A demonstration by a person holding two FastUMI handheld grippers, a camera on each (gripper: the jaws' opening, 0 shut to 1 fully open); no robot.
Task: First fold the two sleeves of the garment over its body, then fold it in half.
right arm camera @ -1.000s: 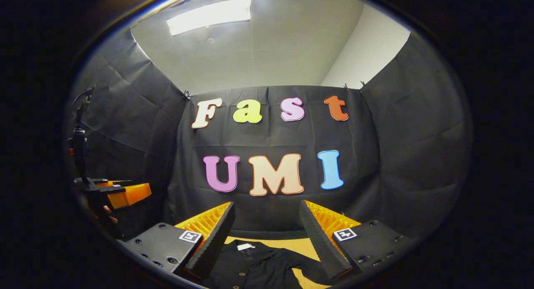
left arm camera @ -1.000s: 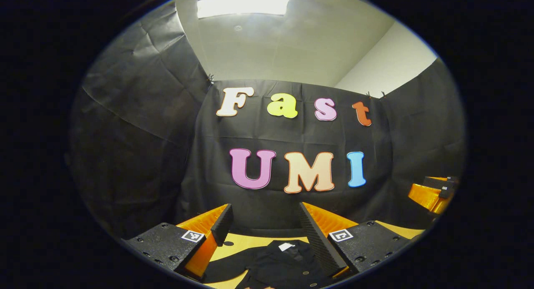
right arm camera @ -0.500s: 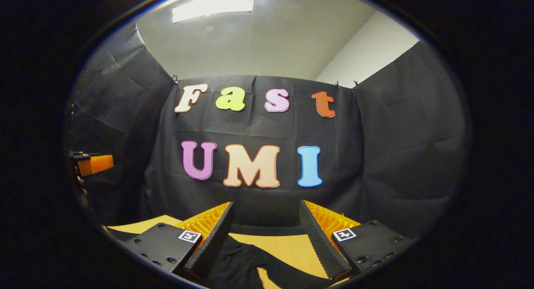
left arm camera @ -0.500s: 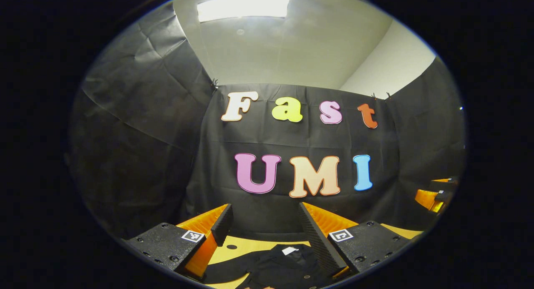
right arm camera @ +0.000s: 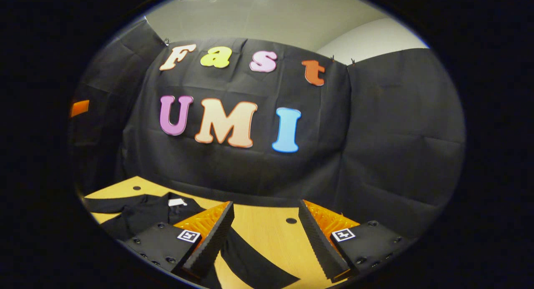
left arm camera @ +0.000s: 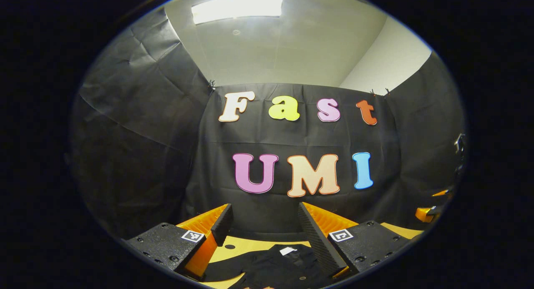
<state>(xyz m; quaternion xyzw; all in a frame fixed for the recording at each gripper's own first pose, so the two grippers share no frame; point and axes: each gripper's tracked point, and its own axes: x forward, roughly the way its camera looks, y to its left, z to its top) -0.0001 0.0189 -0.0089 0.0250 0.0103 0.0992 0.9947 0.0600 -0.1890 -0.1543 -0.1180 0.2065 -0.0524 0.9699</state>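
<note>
Your left gripper (left arm camera: 260,234) hangs above the counter (left arm camera: 246,244) with its two ribbed fingers (left arm camera: 222,224) spread wide and nothing between them, the pads apart over the upper part of the black garment (left arm camera: 277,266). Just past those fingers, the garment lies flat on the wooden surface with its collar toward the far wall, a small white tag (left arm camera: 287,251) showing at the neck and pale buttons running down its front. One round dark hole (left arm camera: 227,246) marks the counter beside the left finger. Far off at the right edge of the left gripper view, orange and black parts of your other tool (left arm camera: 429,212) show small. Your right gripper (right arm camera: 265,234) is likewise open and empty, held low over the counter (right arm camera: 260,226), its fingers (right arm camera: 210,241) parted well clear of the cloth. Between and below them, one black sleeve (right arm camera: 254,264) runs diagonally across the bare wood, stretched out from the body and not yet folded over it. To the left in the right gripper view, beyond the left finger, the garment's body (right arm camera: 142,214) spreads flat with the white tag (right arm camera: 177,202) at its collar and the other sleeve (right arm camera: 104,204) reaching toward the left edge. Two dark holes (right arm camera: 291,220) dot the wood farther back. Behind the counter, the black cloth wall (right arm camera: 375,134) closes the booth, with a pale ceiling (left arm camera: 292,43) and a lit ceiling panel (left arm camera: 237,7) above it.
</note>
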